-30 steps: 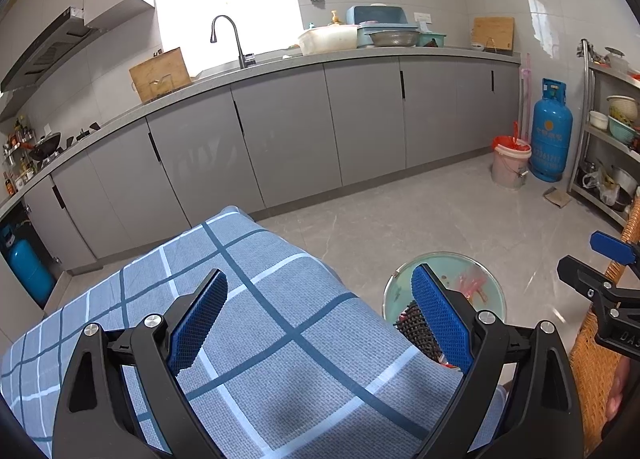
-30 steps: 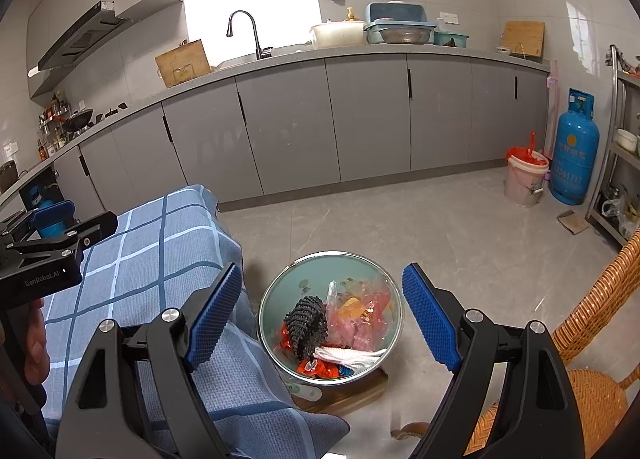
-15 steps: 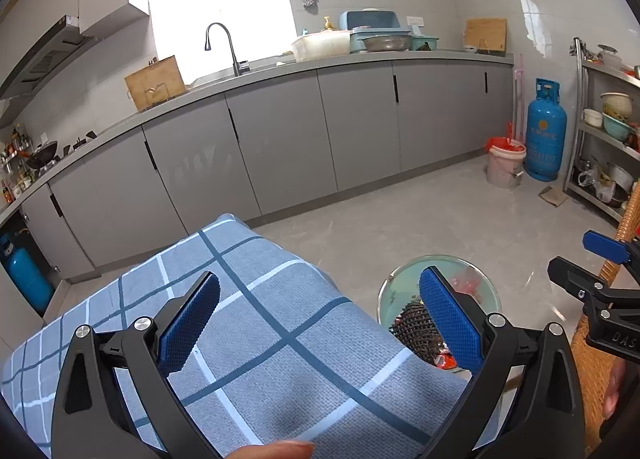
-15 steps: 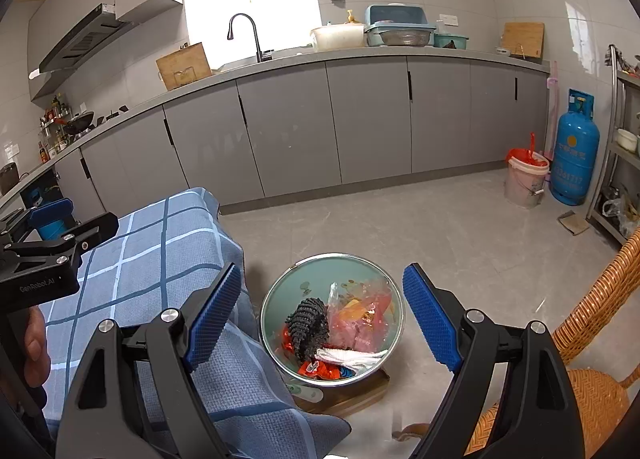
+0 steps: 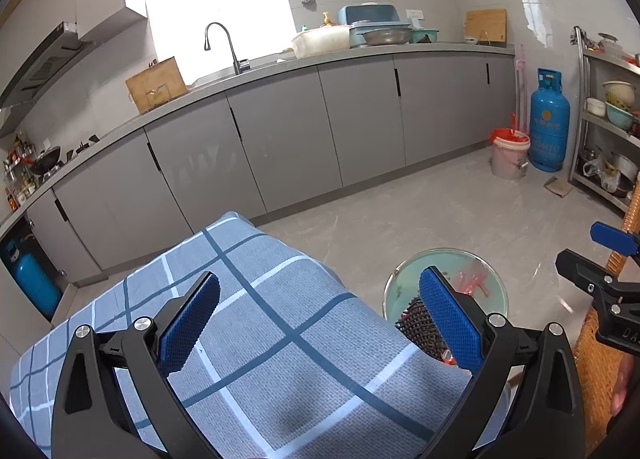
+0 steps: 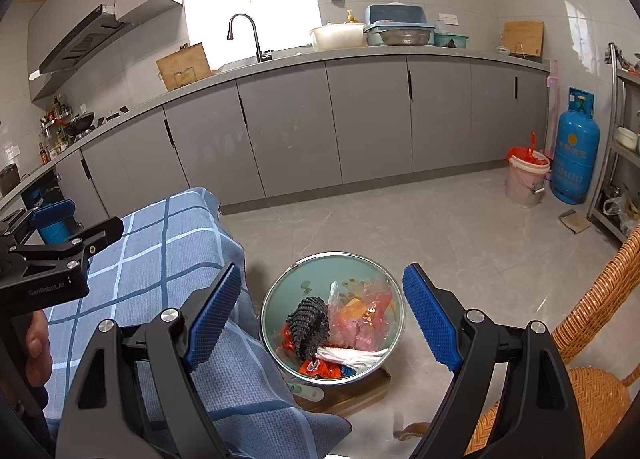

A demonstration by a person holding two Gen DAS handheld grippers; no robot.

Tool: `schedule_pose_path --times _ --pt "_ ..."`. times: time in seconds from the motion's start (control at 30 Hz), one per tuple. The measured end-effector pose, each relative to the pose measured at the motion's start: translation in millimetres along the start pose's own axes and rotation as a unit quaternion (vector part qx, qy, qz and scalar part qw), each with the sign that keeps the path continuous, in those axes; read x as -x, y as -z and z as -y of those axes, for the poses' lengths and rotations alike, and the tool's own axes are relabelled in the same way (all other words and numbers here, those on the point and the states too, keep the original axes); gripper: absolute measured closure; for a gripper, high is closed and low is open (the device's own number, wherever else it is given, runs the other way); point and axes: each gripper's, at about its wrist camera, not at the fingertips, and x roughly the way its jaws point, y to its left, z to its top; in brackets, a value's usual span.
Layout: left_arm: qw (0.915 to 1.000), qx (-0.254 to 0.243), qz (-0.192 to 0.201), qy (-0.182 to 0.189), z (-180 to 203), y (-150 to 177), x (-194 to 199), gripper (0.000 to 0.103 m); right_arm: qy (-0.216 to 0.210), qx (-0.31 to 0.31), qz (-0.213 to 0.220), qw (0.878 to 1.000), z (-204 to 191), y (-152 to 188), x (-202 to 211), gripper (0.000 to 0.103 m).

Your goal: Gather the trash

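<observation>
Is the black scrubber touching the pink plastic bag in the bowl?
Touching. The right wrist view shows the scrubber lying directly against the pink bag inside the bowl, no gap between them.

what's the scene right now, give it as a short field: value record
place: kitchen with grey cabinets
left gripper: open, empty, over the checked cloth
right gripper: open, empty, above the metal bowl
bowl contents: pink plastic bag, black scrubber, white tissue, red wrappers
bowl support: wooden board on the floor
nearby: wicker chair, blue gas cylinder
</observation>
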Motion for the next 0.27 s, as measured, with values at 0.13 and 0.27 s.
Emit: schedule_pose_path --times 0.13,0.27 --pt "1.0 0.006 0.001 -0.001 -0.9 -1.3 1.1 0.005 0.0 0.001 0.0 1.0 0.2 0.6 -0.4 0.02" --pt "0.9999 0.01 0.001 0.01 -3.2 -1.1 1.9 0.005 0.0 -0.001 0.0 1.0 0.6 1.0 -0.6 0.02"
